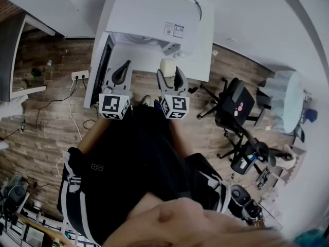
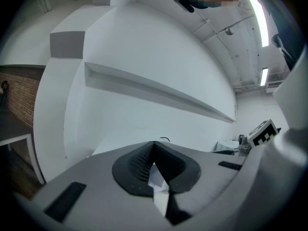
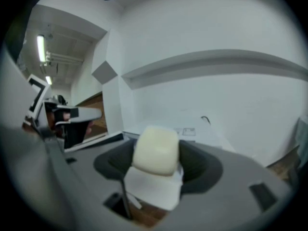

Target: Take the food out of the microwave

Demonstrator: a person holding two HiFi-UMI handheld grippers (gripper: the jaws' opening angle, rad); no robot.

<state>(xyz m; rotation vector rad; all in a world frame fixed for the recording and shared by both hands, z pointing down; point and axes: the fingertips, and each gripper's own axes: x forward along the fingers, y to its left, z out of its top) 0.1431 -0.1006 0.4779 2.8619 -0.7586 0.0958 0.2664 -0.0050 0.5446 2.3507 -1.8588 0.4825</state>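
Observation:
A white microwave [image 1: 154,19] stands on a white counter, its dark door [image 1: 99,71] swung open to the left. A cream, rounded block of food [image 1: 168,67] is clamped in my right gripper [image 1: 170,72], just in front of the microwave's opening. In the right gripper view the food [image 3: 155,152] fills the gap between the dark pads [image 3: 198,165] of the right gripper [image 3: 156,146], with the microwave's white top [image 3: 192,131] behind. My left gripper [image 1: 122,72] hovers beside the door; in its own view the left gripper [image 2: 154,147] is shut with nothing held.
Black office chairs [image 1: 234,104] stand to the right on the wood floor, with a round pale table [image 1: 288,99] beyond. A power strip [image 1: 79,75] and cables lie left of the door. The person's dark-clothed body [image 1: 139,158] fills the lower middle.

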